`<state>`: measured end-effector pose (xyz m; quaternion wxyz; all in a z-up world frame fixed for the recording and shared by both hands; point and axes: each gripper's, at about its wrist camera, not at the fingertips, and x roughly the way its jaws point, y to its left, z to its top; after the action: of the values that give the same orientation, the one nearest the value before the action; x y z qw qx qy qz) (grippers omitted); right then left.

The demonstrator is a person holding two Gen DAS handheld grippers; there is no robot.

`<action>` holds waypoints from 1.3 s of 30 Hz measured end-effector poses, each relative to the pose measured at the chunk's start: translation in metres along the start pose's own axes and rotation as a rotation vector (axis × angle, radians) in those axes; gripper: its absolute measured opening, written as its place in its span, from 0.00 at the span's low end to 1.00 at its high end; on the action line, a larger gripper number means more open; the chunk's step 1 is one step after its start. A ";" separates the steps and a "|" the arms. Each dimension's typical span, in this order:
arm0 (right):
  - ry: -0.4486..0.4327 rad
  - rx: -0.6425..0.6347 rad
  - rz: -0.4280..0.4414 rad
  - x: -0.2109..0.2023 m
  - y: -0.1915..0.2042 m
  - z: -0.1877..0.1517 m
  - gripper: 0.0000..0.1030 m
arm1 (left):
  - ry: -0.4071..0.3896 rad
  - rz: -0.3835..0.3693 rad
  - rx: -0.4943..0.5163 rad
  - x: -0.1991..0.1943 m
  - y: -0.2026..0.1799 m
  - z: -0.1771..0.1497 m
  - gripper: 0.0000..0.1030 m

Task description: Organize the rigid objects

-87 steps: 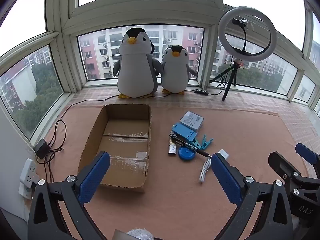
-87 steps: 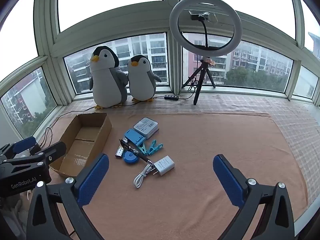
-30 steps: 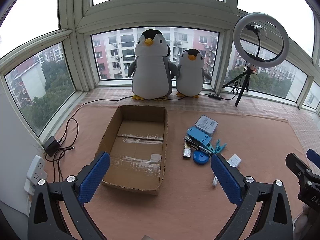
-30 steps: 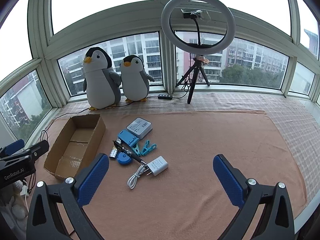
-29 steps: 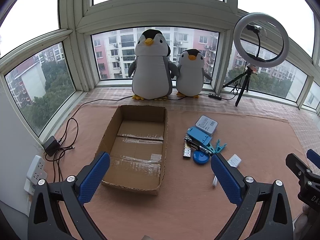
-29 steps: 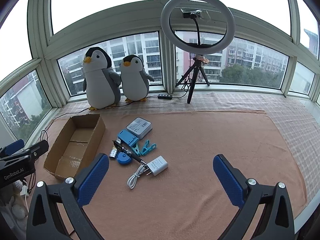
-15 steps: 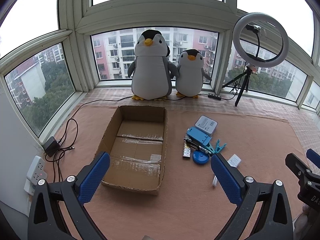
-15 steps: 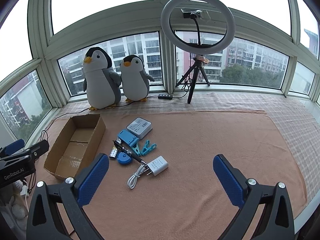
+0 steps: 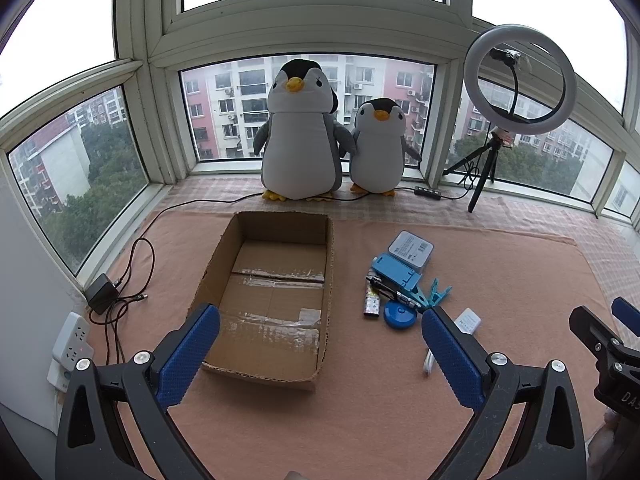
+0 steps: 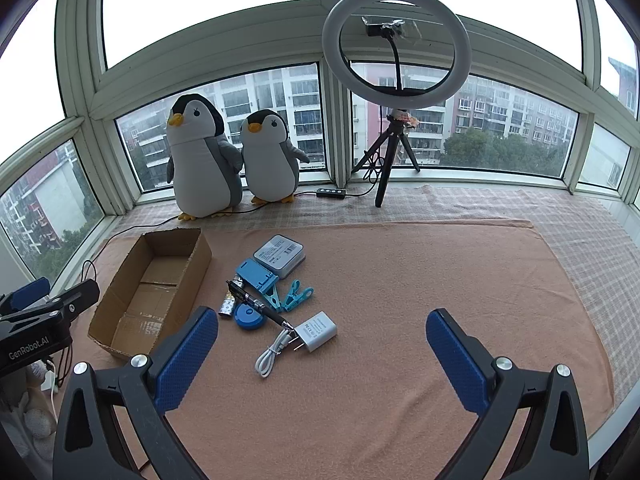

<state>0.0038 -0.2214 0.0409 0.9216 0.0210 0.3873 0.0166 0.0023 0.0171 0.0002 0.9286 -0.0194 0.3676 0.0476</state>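
An open, empty cardboard box lies on the orange mat. To its right is a cluster of small items: a grey-white box, a blue case, teal clips, a dark pen, a blue round disc, a small lighter-like piece, a white charger and a white cable. My left gripper is open and empty, held above the box's near edge. My right gripper is open and empty, held above the mat near the charger.
Two plush penguins stand at the window. A ring light on a tripod stands at the back right. A power strip and black cables lie at the left. The mat's right edge borders a checked cloth.
Both grippers have pulled back and risen since the earliest frames, so the box and items look smaller. Over the last second almost nothing has moved.
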 end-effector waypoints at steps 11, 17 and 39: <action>0.001 -0.001 0.000 0.000 0.000 0.000 1.00 | 0.005 -0.006 0.002 0.002 -0.002 0.000 0.99; 0.012 0.001 0.008 0.004 0.000 -0.002 1.00 | 0.023 0.000 -0.001 0.011 0.004 -0.001 0.99; 0.044 -0.028 0.062 0.027 0.002 -0.005 1.00 | 0.297 0.149 -0.129 0.117 0.158 -0.024 0.87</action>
<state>0.0191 -0.2184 0.0177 0.9120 0.0196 0.4065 0.0511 0.0543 0.1811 -0.0980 0.8548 -0.0587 0.4973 0.1365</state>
